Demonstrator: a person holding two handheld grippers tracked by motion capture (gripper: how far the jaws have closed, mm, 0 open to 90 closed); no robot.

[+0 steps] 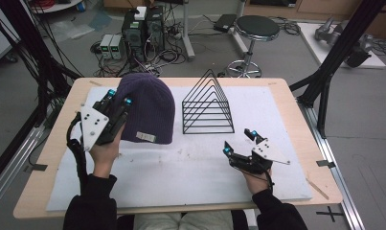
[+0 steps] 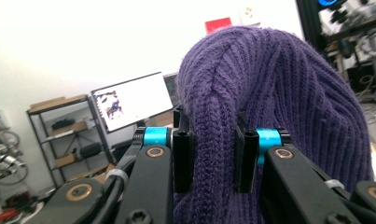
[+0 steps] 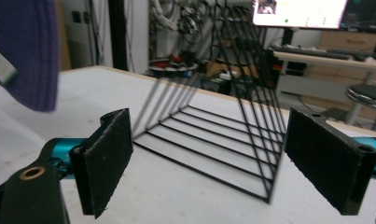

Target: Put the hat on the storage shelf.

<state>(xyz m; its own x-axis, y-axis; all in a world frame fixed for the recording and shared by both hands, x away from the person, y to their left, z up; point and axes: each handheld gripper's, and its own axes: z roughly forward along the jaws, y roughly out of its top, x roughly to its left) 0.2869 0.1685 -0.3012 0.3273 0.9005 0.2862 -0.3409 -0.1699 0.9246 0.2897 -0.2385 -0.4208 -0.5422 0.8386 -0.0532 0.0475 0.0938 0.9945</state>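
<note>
The fingers [image 2: 182, 149] of the left gripper [image 1: 118, 97] are pinched tight on a fold of the purple knit beanie [image 1: 147, 112], the ribbed wool bunched up between the two black pads in the left gripper view. From the high view the beanie hangs from that grip over the left half of the surface [image 1: 181, 172], its lower edge with a small pale label [image 1: 146, 136] near the white mat. The person's left hand [image 1: 104, 151] wraps the gripper from below. Just to the right of the beanie, apart from it, stands a black wire rack [image 1: 207, 105] shaped like a row of triangles, upright on the mat. Further right and nearer the person, the right gripper [image 1: 238, 142] is low over the surface with its fingers [image 3: 108, 158] spread wide and nothing between them; in the right gripper view they frame the wire rack, with a corner of the beanie at the upper left.
</note>
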